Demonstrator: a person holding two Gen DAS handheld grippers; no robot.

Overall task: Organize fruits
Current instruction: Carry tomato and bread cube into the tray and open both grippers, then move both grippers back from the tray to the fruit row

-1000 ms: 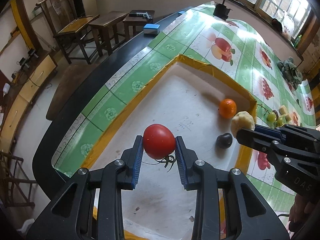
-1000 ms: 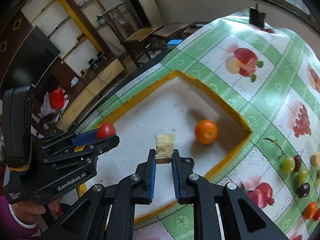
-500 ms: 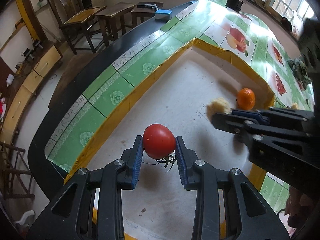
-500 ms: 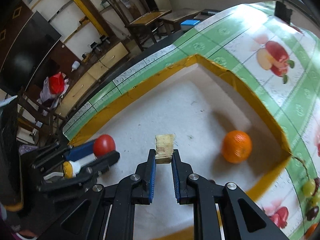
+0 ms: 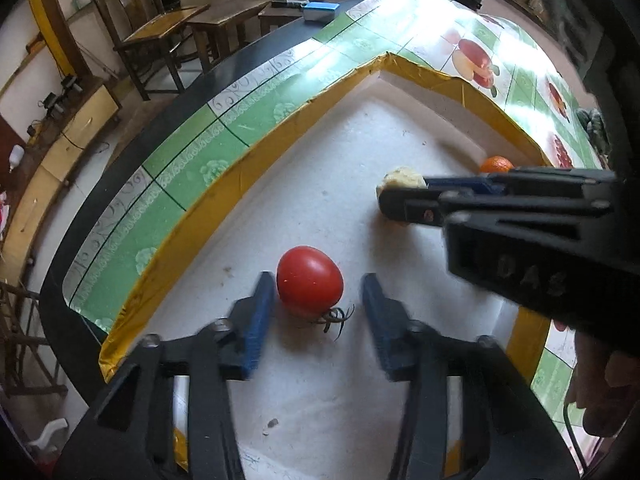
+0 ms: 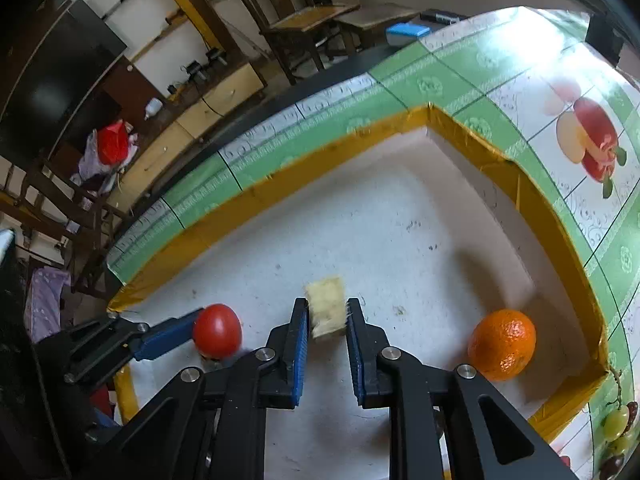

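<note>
A red tomato (image 5: pixel 310 280) with a green stalk rests on the floor of the white foam tray (image 5: pixel 360 128). It lies between the blue pads of my left gripper (image 5: pixel 318 286), whose jaws are opening; the right pad stands clear of it. My right gripper (image 6: pixel 327 307) holds a pale yellow fruit piece (image 6: pixel 325 296) low over the tray floor, its pads still against the piece as they begin to part. In the left wrist view that fruit piece (image 5: pixel 402 178) shows at the right gripper's tip. An orange (image 6: pixel 502 344) sits in the tray's right corner.
The tray's yellow taped rim (image 6: pixel 256 196) runs round it on a green fruit-print tablecloth (image 6: pixel 520 92). Green grapes (image 6: pixel 616 424) lie outside the tray at the right. A blue box (image 5: pixel 320 11) sits at the table's far edge, with wooden chairs (image 5: pixel 160 36) beyond. A hand (image 5: pixel 600 392) grips the right tool.
The left jaws have spread apart, freeing the tomato onto the tray floor. The right gripper has come lower and further into the tray with the fruit piece, nearer the tomato.
</note>
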